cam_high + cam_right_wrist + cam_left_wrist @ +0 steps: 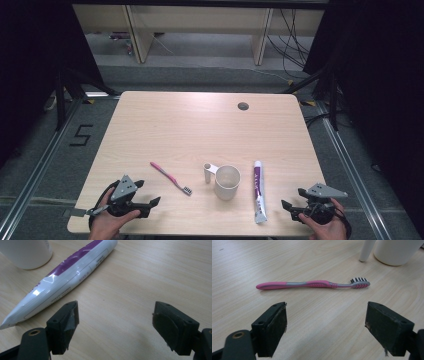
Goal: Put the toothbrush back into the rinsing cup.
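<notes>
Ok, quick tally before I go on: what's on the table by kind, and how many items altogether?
Toothbrush, pink: 1
Cup, white with a side handle: 1
Toothpaste tube, white and purple: 1
Total: 3

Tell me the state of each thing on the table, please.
toothbrush: lying flat, untouched
cup: upright, looks empty
toothpaste tube: lying flat, untouched
left gripper: open, holds nothing
right gripper: open, holds nothing
</notes>
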Available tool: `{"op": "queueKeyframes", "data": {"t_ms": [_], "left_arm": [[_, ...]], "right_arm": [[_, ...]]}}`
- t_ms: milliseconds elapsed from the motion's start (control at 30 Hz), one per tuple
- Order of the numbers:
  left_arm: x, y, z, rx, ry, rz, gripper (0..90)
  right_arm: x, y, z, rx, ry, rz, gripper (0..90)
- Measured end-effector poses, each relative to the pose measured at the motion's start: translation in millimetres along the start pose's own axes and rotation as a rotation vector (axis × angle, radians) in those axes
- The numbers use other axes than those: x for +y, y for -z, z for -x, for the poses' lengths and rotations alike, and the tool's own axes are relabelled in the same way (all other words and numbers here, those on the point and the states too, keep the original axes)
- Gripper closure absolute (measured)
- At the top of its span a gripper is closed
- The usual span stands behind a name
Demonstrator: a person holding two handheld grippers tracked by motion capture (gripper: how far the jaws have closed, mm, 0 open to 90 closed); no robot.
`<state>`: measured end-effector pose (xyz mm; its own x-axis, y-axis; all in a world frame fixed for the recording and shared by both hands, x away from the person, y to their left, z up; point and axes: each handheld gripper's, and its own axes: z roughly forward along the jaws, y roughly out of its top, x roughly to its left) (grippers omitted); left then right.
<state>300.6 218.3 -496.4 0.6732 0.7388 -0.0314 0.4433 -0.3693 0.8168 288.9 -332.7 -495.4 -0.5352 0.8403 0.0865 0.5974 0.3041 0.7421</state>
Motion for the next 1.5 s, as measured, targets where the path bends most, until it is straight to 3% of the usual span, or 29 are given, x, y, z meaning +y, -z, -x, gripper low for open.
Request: {"op": "queueKeyframes", "data": {"t_ms": [67,133,300,433,600,833,900,1033,1100,1300,1367,1500], "left_arm": [[2.2,-2.2,1.0,-0.015,0.010,0.013,18.3],[8.6,-3.9,-0.4,-0.025,-0.021,0.000,18.2],[20.1,-10.9,-3.0,-0.049,-0.053,0.009,17.6],[35.9,-19.5,-9.5,-0.084,-0.134,-0.040,19.8],[45.5,-26.9,-15.8,-0.094,-0.164,-0.074,23.4],[55.8,-39.2,-22.4,-0.098,-0.228,-0.142,26.6],[56.7,-45.8,-23.8,-0.118,-0.249,-0.169,29.2],[58.3,-51.7,-26.3,-0.123,-0.277,-0.211,29.3],[60.3,-54.4,-28.2,-0.119,-0.278,-0.224,30.9],[69.1,-60.2,-32.2,-0.134,-0.321,-0.288,32.3],[71.5,-63.7,-34.5,-0.131,-0.329,-0.304,33.7],[71.7,-68.4,-35.3,-0.140,-0.336,-0.328,34.2]], "right_arm": [[-0.1,0.6,0.2,-0.025,0.010,0.002,22.6],[0.7,1.7,0.2,-0.018,0.007,0.001,22.8],[1.0,0.6,-0.2,-0.013,0.008,-0.001,23.0],[0.4,0.8,0.9,-0.011,0.014,0.000,23.1],[-0.6,1.0,1.2,-0.009,-0.008,-0.001,23.2],[-0.8,1.1,2.2,-0.009,0.001,-0.003,23.5],[-0.7,1.0,1.9,-0.011,0.002,-0.004,23.6],[-0.7,1.5,1.3,-0.014,0.001,-0.008,23.8],[-1.2,0.9,-1.8,0.006,-0.046,-0.028,23.8],[-1.1,0.2,-0.7,0.004,-0.029,-0.018,24.0],[-1.1,0.0,1.3,-0.013,0.006,-0.006,24.1],[-1.4,-0.5,0.8,-0.003,-0.005,-0.010,24.2]]}}
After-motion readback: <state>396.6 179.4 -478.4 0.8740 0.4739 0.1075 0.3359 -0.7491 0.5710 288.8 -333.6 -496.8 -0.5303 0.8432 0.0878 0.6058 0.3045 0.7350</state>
